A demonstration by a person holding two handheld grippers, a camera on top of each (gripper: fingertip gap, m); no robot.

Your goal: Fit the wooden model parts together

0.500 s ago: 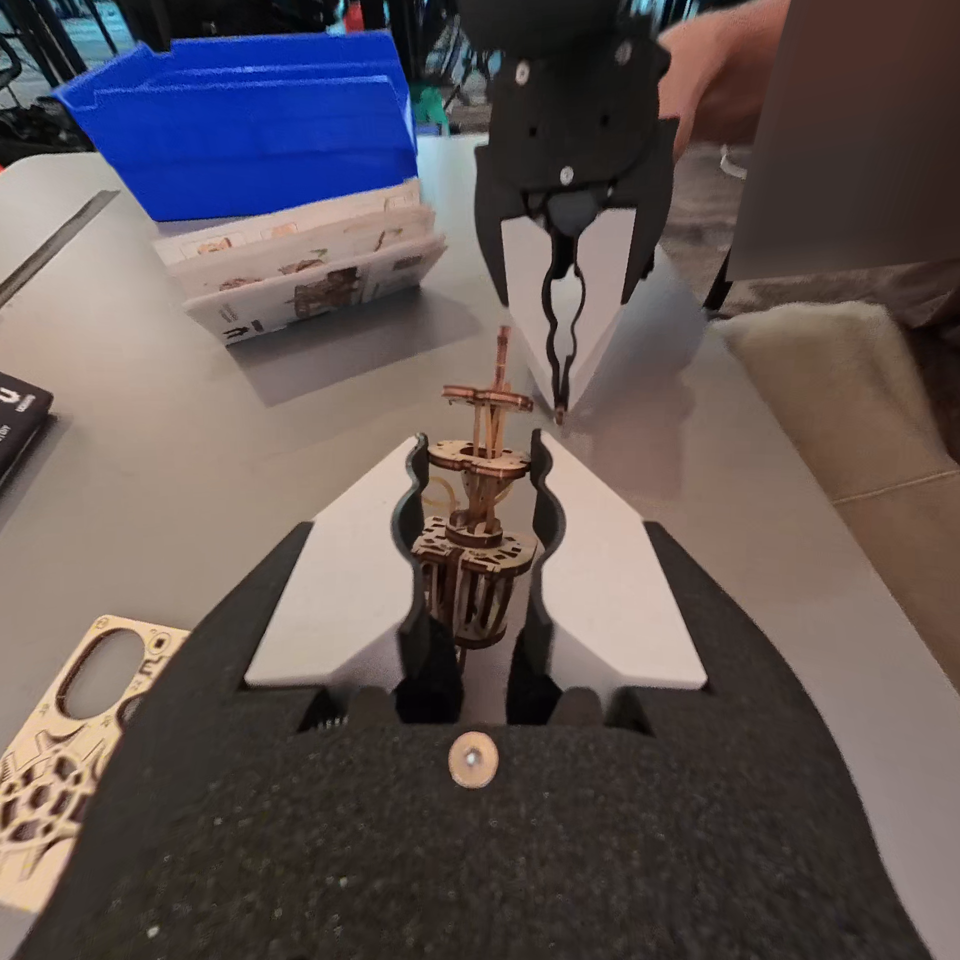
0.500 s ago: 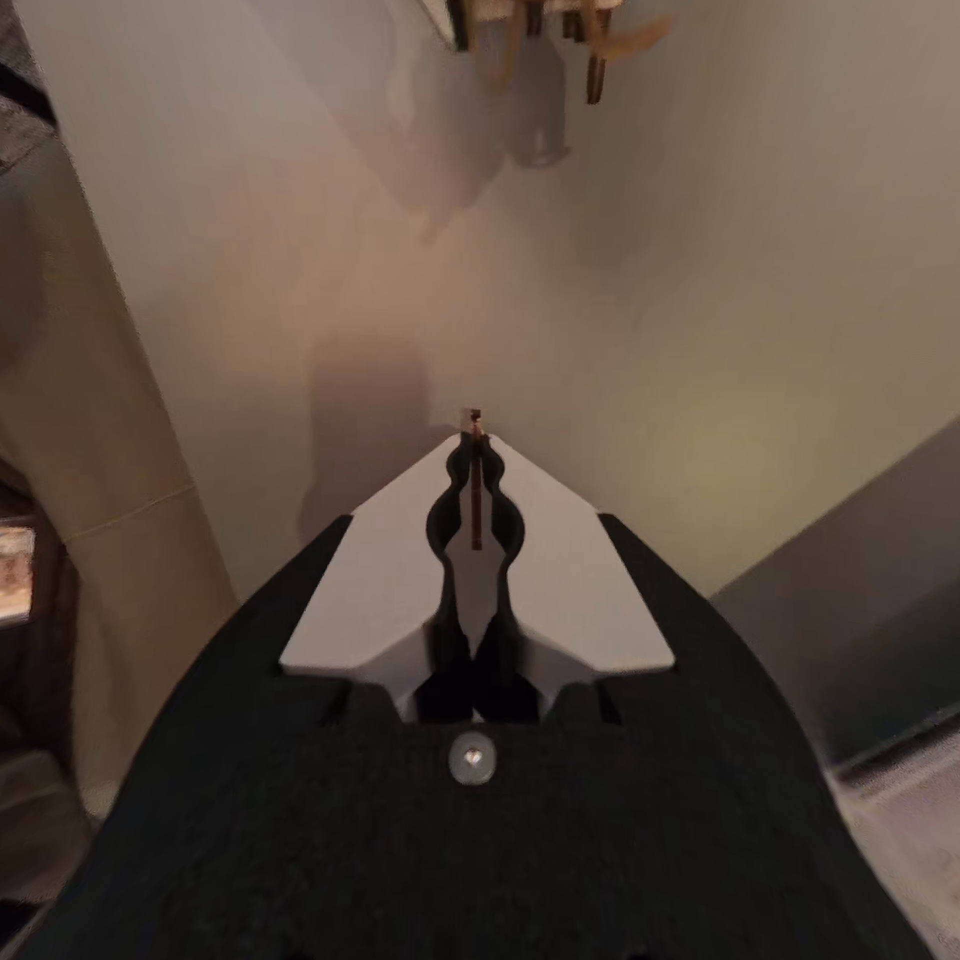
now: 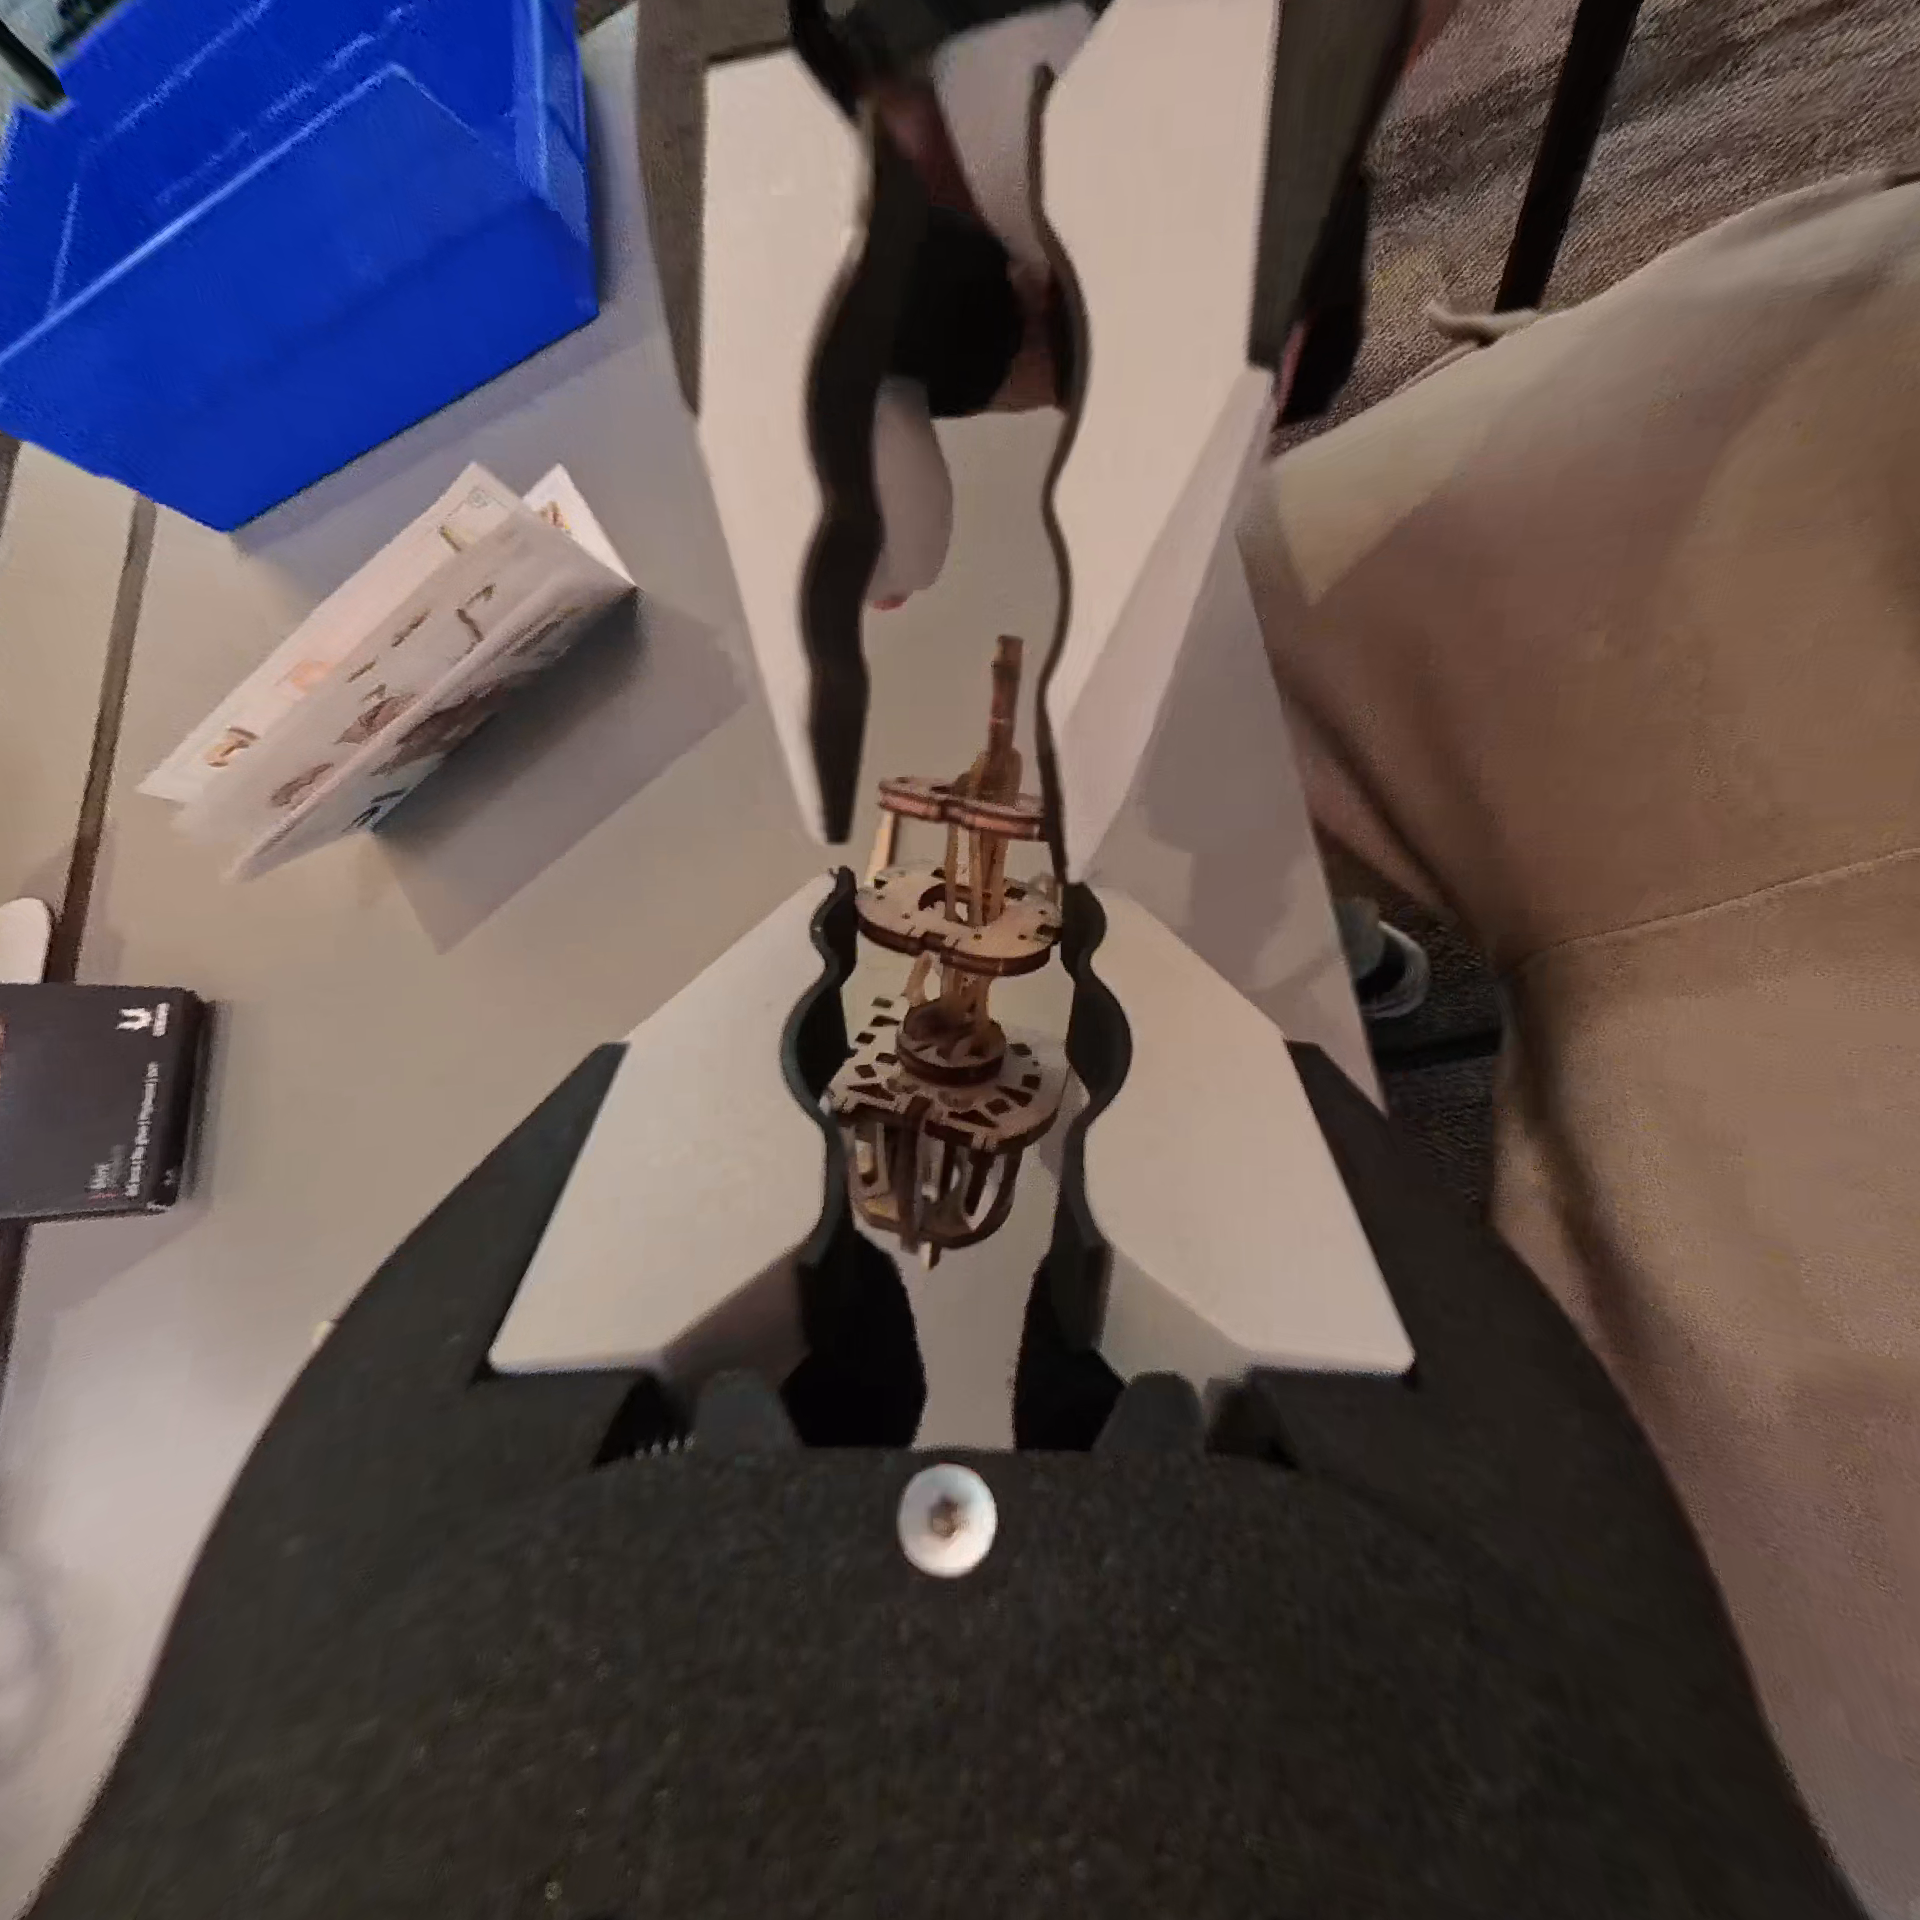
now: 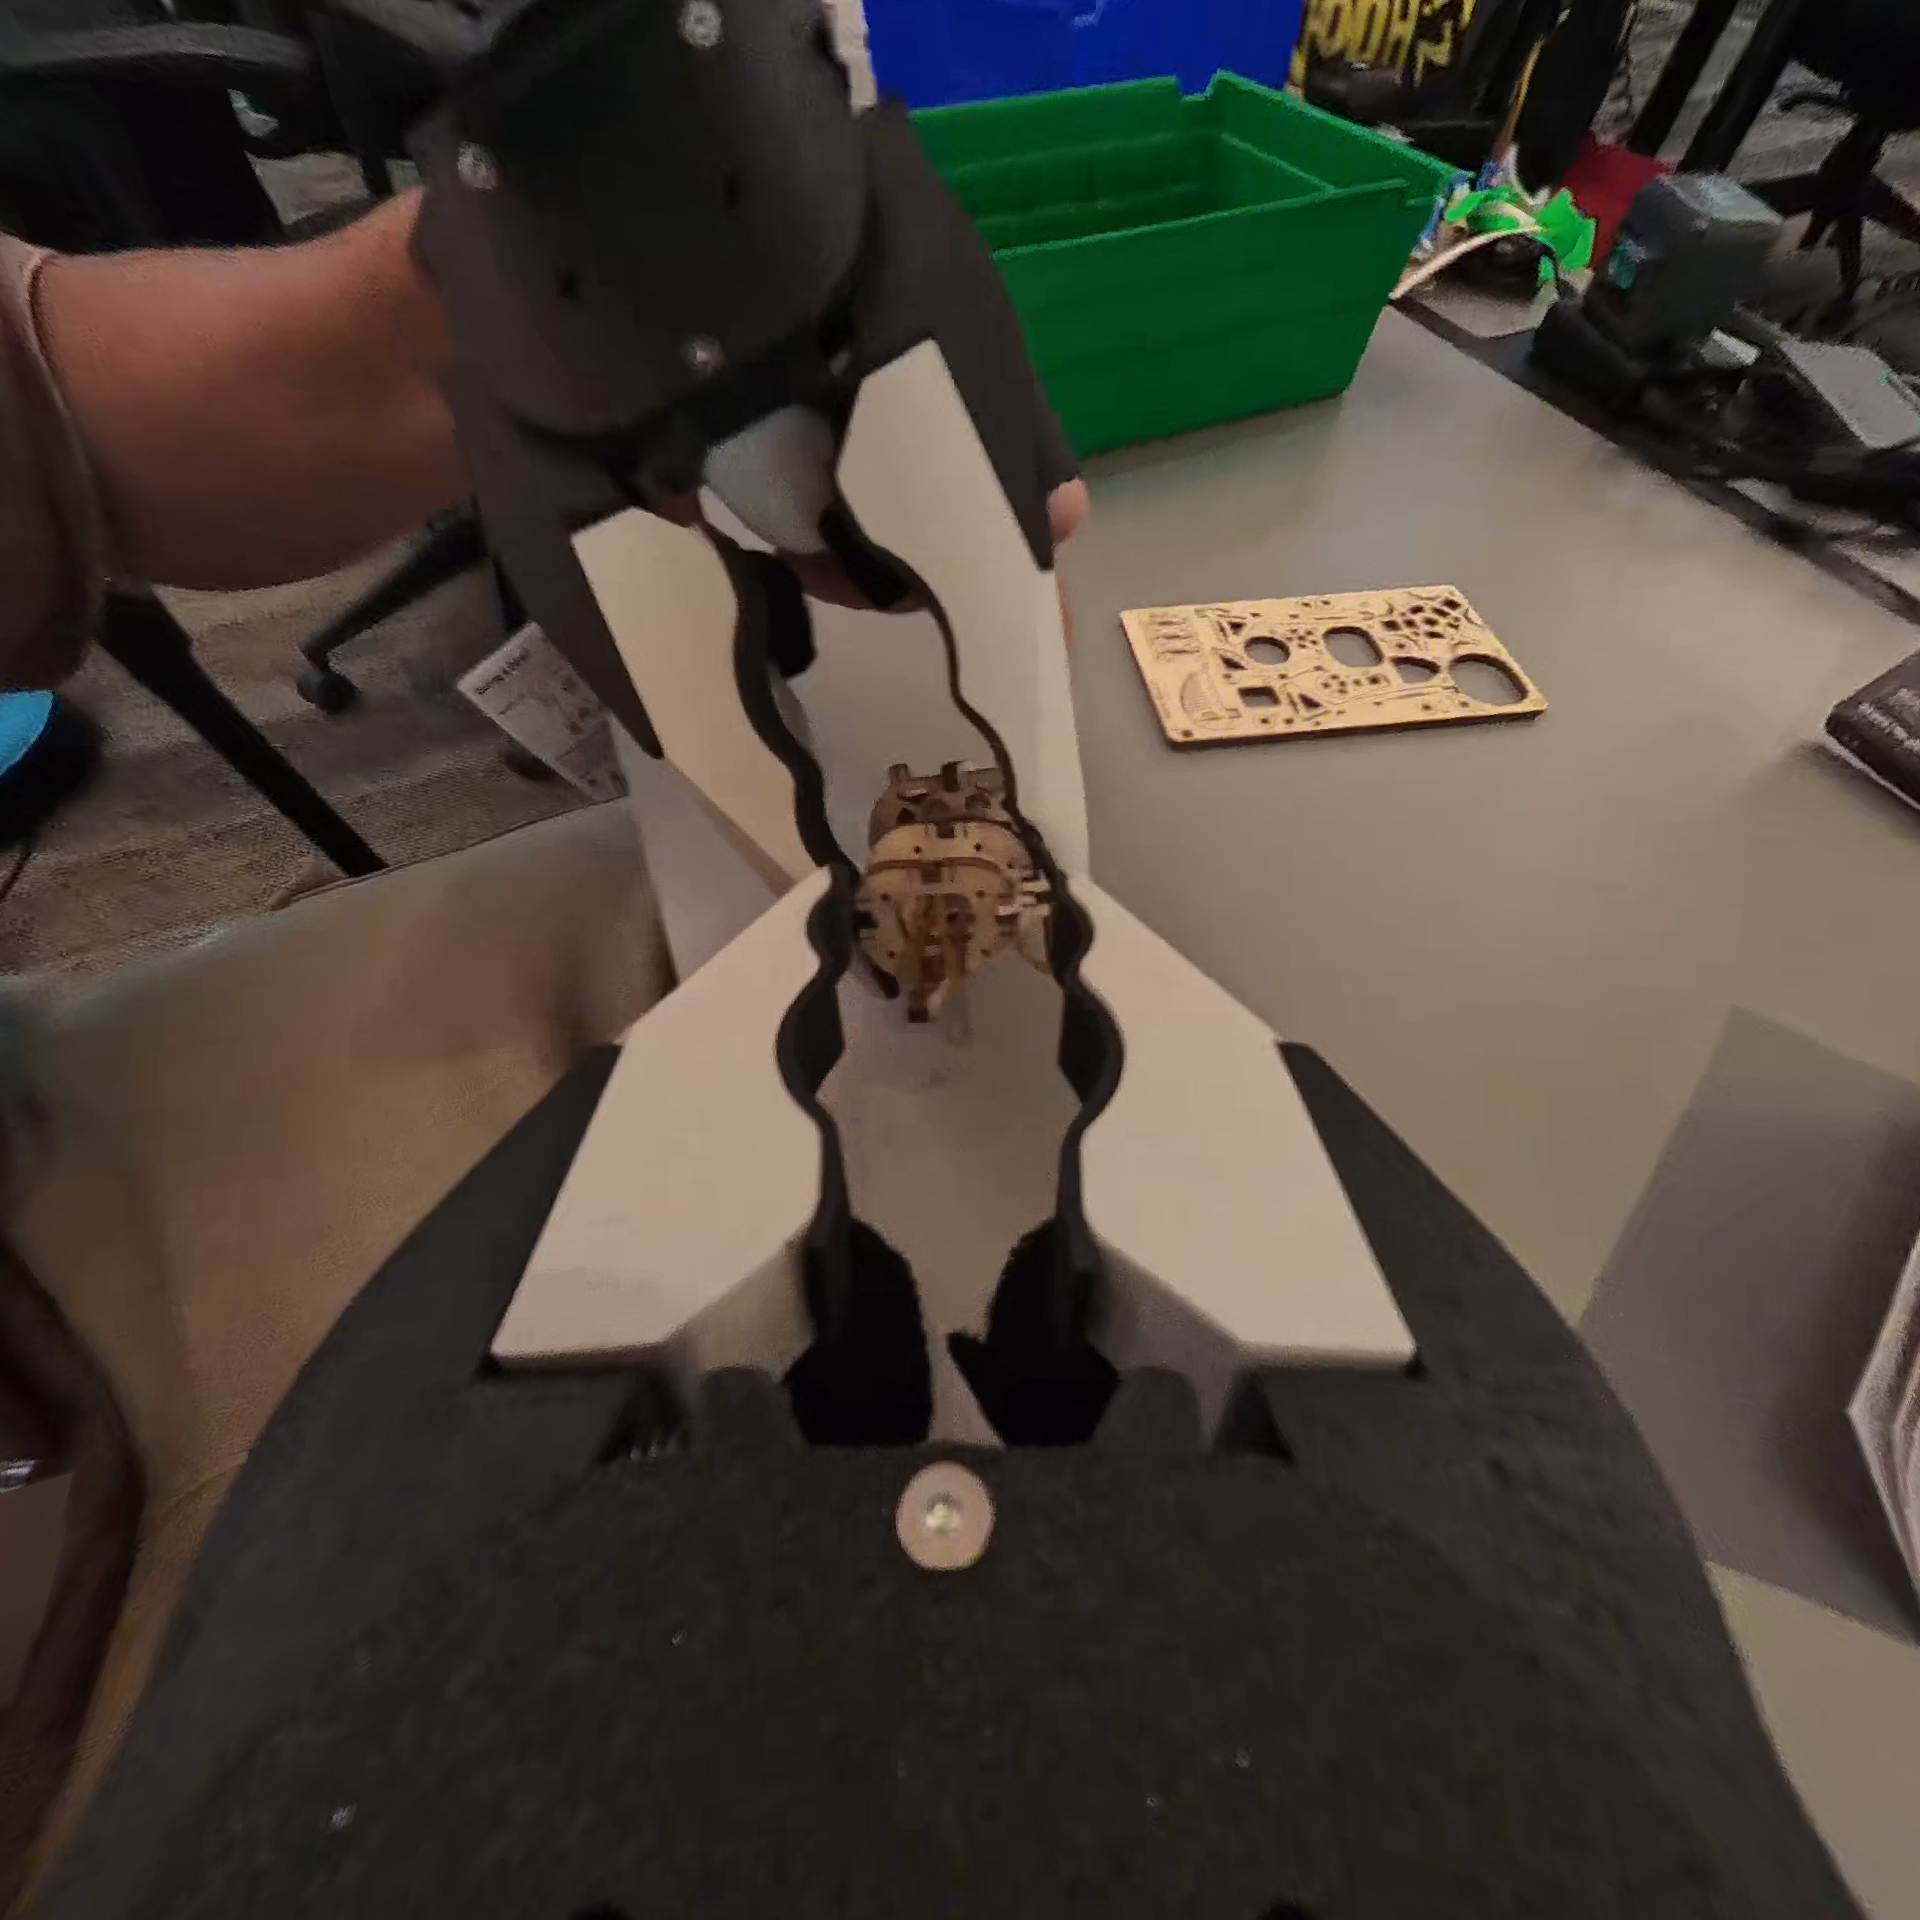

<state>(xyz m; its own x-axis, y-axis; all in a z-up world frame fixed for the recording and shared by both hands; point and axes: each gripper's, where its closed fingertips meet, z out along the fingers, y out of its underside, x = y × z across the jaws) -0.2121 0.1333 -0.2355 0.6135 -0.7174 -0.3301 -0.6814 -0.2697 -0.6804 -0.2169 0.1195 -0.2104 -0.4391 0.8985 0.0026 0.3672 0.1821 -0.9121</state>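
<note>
Half a second ago the right gripper [image 3: 940,831] was pinching a thin wooden stick just off to the side of the model; now it has swung in nose to nose with the left gripper [image 3: 945,894], its jaws are spread wide, and I can't spot the stick between them anymore. The bench [image 4: 1455,935] has also slid left in the left view.

The wooden model [image 3: 951,1039] is up off the bench, near its front edge, sitting between the left jaws, which are closed in on its widest discs and holding it. From the right wrist view the model [image 4: 945,894] sits right at the open right jaws, not clearly touched by them.

Handling-wise I'd guess this thing weighs next to nothing and is stiff but really snappy: thin laser-cut ply, skinny mast, tiny tabs. I'd only grab it by the round discs or the barrel-shaped base, never the mast or crossarm, and squeeze gently.

The cut-out sheet [image 4: 1330,665] lies farther back on the bench, the folded instructions [image 3: 416,675] towards the far left.
</note>
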